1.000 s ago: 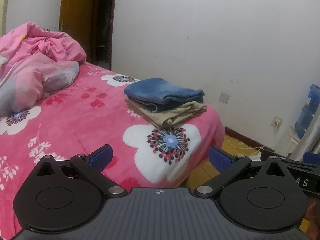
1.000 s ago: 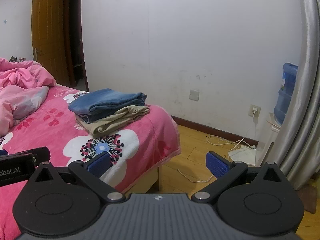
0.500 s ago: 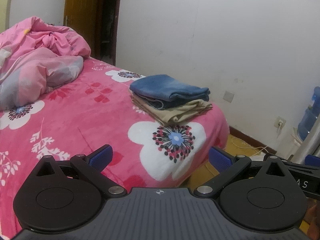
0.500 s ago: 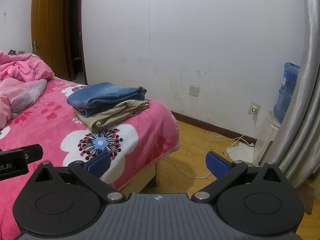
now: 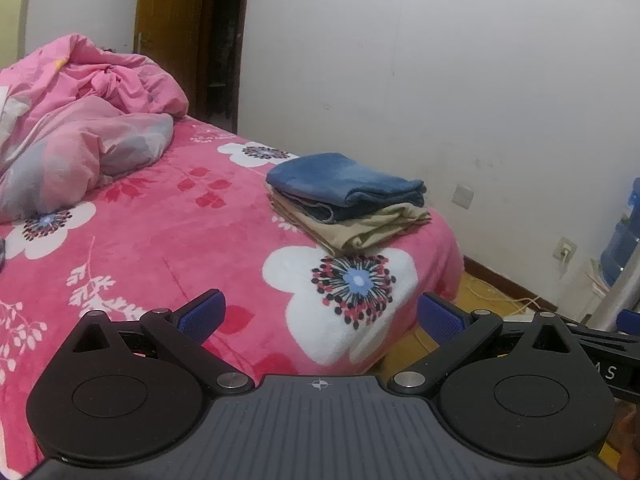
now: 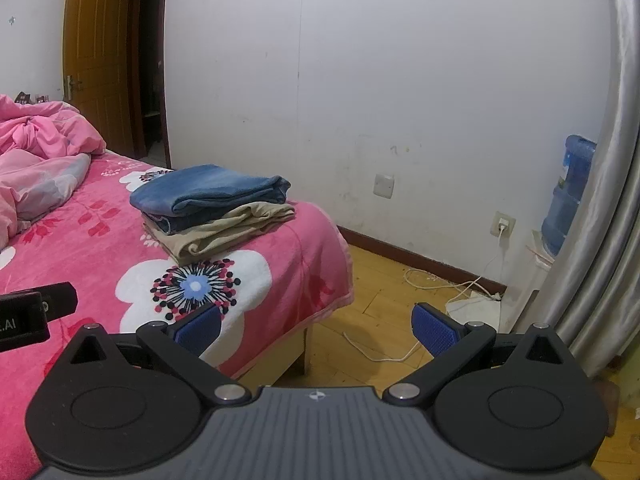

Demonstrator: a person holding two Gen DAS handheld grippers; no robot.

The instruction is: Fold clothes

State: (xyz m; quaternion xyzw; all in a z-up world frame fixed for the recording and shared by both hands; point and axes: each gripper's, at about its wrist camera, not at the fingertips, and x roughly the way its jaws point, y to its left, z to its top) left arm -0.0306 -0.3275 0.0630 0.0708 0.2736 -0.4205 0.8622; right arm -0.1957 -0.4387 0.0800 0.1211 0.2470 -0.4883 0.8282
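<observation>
Between the blue pads of the left claw (image 5: 320, 314) nothing is held — its jaws stand wide over the bed (image 5: 160, 240), and the right claw (image 6: 316, 326) is just as wide and empty, hanging past the bed's corner above the wooden floor (image 6: 380, 300). Farther out, near the foot corner by the wall, two garments lie stacked and folded: jeans (image 5: 344, 180) on top, thick faded denim with a rounded fold edge, and tan trousers (image 5: 360, 228) beneath, thinner and softer, with their layers showing along the side. That part looks done. Whether anything is left I cannot tell; no loose garment shows on the plush, flower-printed bedcover, only a crumpled pink quilt (image 5: 80, 120) heaped at the far end, smooth and puffy.
</observation>
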